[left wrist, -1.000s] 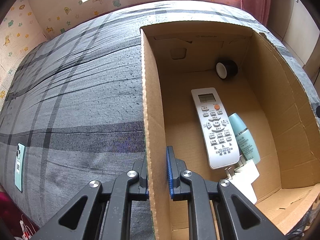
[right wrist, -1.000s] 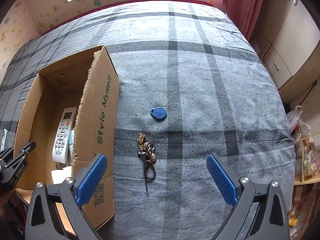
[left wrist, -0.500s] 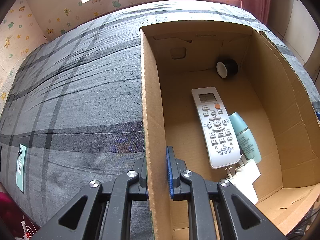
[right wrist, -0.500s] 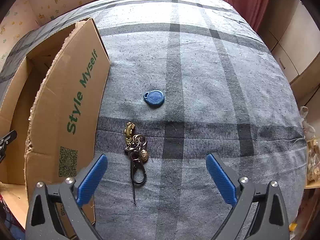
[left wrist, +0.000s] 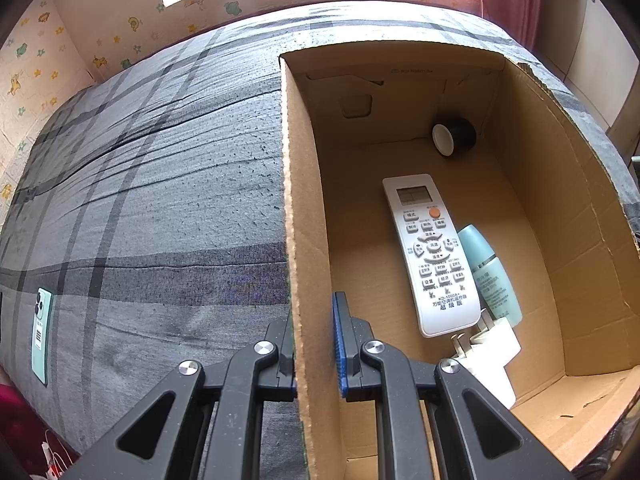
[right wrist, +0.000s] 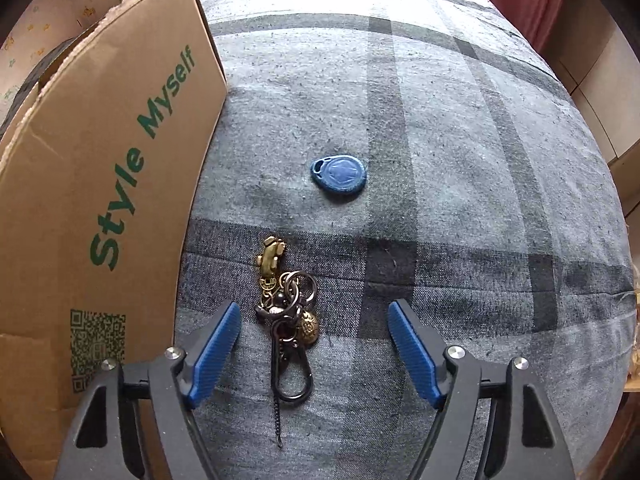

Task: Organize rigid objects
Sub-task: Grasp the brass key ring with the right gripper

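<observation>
Right gripper point(right wrist: 314, 346) has dropped over the keychain point(right wrist: 286, 312) beside the cardboard box point(right wrist: 100, 200), jaws closing around it but not yet touching; left gripper point(left wrist: 314, 344) stays clamped on the box wall, so pickup looks imminent.

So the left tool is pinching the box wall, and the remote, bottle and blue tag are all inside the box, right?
Not quite. The blue tag lies on the bedspread outside the box, as the right wrist view shows. The remote and bottle are inside, and the left tool does pinch the wall.

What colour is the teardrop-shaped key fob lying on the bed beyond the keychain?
Blue. The key fob shows best in the right wrist view.
</observation>
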A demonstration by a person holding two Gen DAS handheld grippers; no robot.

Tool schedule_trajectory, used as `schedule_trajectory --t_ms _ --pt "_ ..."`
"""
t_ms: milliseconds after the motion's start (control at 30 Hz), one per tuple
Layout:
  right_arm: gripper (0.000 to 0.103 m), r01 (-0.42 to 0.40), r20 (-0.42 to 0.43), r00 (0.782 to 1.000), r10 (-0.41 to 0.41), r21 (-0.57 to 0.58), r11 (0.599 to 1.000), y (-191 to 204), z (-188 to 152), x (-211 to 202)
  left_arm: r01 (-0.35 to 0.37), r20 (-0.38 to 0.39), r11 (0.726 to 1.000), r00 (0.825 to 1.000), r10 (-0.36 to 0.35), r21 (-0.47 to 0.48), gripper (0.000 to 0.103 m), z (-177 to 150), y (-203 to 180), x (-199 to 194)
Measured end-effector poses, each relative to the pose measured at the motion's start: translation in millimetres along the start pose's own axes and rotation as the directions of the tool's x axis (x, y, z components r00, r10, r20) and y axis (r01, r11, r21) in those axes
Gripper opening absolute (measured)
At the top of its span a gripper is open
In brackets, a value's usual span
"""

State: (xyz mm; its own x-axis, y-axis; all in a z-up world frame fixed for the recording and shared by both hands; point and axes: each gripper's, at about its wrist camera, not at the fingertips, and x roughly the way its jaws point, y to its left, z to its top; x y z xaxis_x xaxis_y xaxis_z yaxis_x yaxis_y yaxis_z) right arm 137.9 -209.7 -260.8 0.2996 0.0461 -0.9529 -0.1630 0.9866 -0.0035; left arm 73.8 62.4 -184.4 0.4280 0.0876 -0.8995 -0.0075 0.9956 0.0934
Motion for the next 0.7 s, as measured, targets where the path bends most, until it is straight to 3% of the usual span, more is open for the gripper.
schedule_trajectory --t_ms 100,367,567,700 --pt "0.073 0.011 -0.001 1.000 -0.011 -0.013 1.000 3.8 1.1 5.4 0.001 0.000 1.000 1.000 -0.001 -0.001 0.014 -0.2 0.7 0.3" --pt "0.072 0.019 -0.015 1.000 -0.019 -0.014 1.000 5.6 9.3 14.2 0.004 -0.001 1.000 1.000 -0.004 -0.003 0.014 -0.5 2.0 2.3" --pt "0.073 0.035 0.058 0.998 -0.034 -0.028 0.999 6.3 1.7 8.6 0.004 -0.001 1.000 1.000 -0.004 -0.005 0.014 -0.9 3.4 3.3" --pt "0.074 0.046 0.061 0.997 -0.044 -0.028 0.999 9.2 -1.6 9.7 0.001 -0.001 1.000 1.000 -0.001 -0.001 0.014 -0.8 1.3 3.2"
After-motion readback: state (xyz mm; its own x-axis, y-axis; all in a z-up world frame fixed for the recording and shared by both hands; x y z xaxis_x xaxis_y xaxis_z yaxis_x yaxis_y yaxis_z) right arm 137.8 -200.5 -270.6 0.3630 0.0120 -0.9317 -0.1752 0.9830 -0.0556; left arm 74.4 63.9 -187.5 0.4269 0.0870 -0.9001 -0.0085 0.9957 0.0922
